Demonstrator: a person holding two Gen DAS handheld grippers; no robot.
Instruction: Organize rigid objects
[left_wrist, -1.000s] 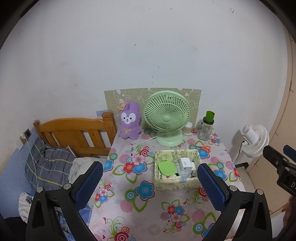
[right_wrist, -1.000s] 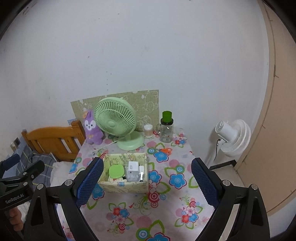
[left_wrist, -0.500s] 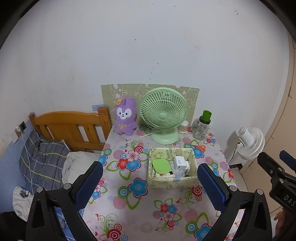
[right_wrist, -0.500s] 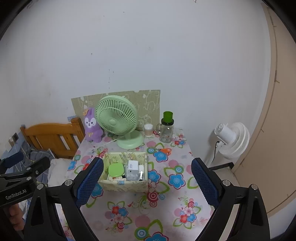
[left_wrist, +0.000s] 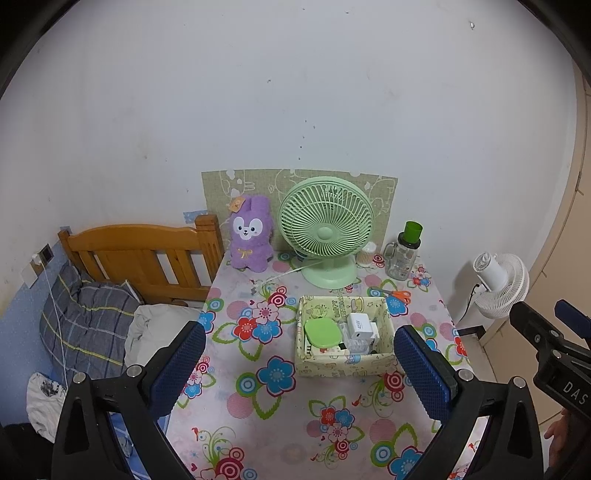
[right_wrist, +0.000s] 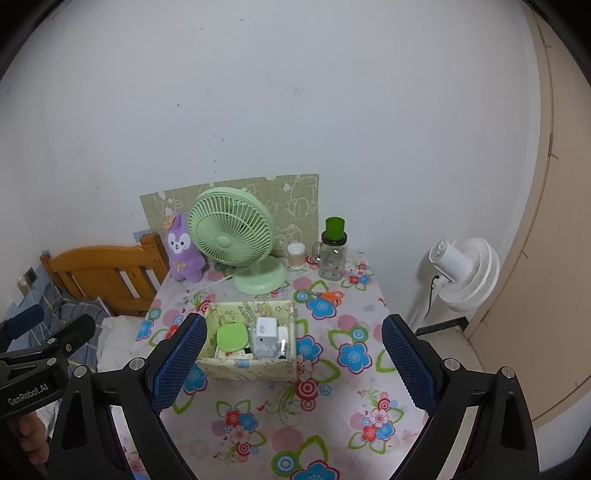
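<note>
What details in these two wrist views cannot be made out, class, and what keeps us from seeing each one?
- Lower contents of the box: left wrist view, hidden under the green lid and white charger.
- Charger label: both views, too small.
- Scissors blades: right wrist view, too small.
- Table near edge: both views, cut off by the frame and the open left gripper and right gripper.

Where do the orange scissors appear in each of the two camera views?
Left wrist view: the orange scissors lie right of centre, behind the storage box.
Right wrist view: the orange scissors lie just right of centre, behind the box's right corner.
Shared landmark: the green desk fan, to their left in both.
</note>
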